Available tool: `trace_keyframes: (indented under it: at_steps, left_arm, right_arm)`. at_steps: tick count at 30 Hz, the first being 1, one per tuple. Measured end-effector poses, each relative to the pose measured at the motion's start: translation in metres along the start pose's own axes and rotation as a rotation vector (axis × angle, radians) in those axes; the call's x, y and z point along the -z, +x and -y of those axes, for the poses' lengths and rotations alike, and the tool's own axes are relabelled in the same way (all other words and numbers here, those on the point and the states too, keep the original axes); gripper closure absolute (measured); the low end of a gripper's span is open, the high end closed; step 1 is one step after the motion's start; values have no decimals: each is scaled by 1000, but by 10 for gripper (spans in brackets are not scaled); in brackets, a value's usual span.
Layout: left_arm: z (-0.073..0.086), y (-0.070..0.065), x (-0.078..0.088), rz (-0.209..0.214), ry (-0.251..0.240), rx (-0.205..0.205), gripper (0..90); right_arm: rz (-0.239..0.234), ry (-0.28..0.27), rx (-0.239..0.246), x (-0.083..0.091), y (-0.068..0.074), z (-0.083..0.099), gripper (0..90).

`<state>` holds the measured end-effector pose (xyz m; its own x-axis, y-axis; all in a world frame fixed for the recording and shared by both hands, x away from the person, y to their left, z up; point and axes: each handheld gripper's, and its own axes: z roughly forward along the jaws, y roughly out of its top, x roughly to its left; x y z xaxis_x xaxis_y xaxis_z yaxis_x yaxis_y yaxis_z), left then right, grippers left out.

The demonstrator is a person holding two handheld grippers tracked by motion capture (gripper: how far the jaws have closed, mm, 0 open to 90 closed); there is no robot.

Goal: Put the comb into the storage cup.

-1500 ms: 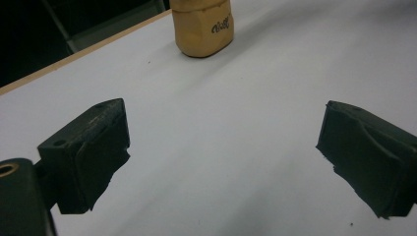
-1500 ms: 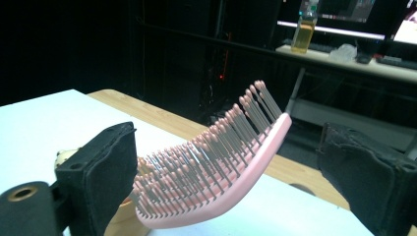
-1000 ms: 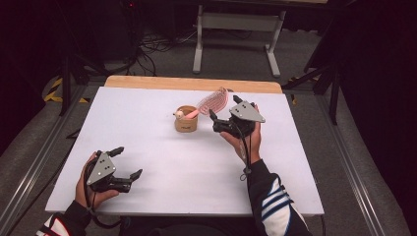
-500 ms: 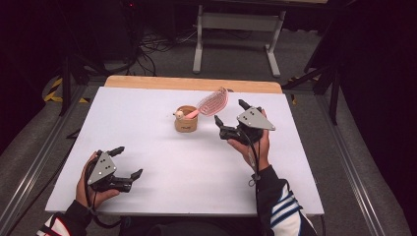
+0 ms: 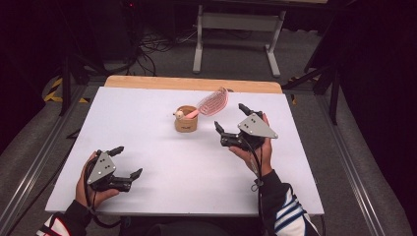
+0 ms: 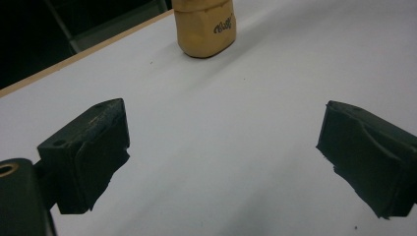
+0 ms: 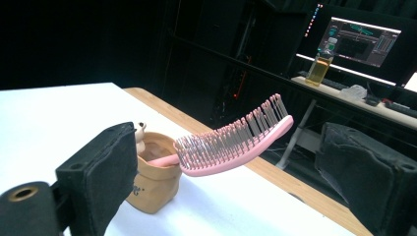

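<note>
A small tan holder (image 5: 186, 120) stands mid-table toward the back, with a pink hairbrush (image 5: 212, 102) stuck handle-down in it and its bristled head leaning out to the right. In the right gripper view the brush (image 7: 236, 140) and holder (image 7: 155, 179) sit between the wide-apart jaws, a little ahead. My right gripper (image 5: 230, 119) is open, just right of the holder and apart from it. My left gripper (image 5: 126, 161) is open near the front left edge, holding nothing. The left gripper view shows the holder (image 6: 205, 27) far ahead.
The white table top (image 5: 147, 128) has a wooden strip (image 5: 192, 84) along its far edge. Behind it stand a metal frame (image 5: 236, 39) and floor cables. In the right gripper view a monitor (image 7: 364, 39) and a bottle (image 7: 324, 64) sit on a distant desk.
My right gripper has drawn back from the brush, moving right and toward the front of the table, open throughout. The left gripper has stayed put.
</note>
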<state>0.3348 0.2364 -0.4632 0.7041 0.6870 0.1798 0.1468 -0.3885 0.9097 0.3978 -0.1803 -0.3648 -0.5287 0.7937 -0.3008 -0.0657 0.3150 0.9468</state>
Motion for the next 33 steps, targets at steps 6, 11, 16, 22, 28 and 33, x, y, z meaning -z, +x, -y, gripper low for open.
trace_keyframes:
  at_steps: [6, 11, 16, 22, 28, 33]
  left_arm:
    - [0, 1, 0, -4, 1, -2, 63]
    - [0, 0, 0, -1, 1, -3, 63]
    - [0, 0, 0, -2, 2, -3, 62]
    - [0, 0, 0, -1, 2, -2, 62]
    - [0, 1, 0, -1, 5, -4, 62]
    - [0, 0, 0, -4, 7, -4, 62]
  right_arm:
    - [6, -10, 11, 5, 1, 0, 91]
    - [6, -13, 17, 11, 1, 1, 93]
    - [-2, -12, 39, 14, 5, 2, 93]
    - [-1, -3, 75, 20, 9, 4, 92]
    - [-5, 4, 85, 27, 11, 8, 90]
    - [-3, 10, 99, 33, 13, 12, 88]
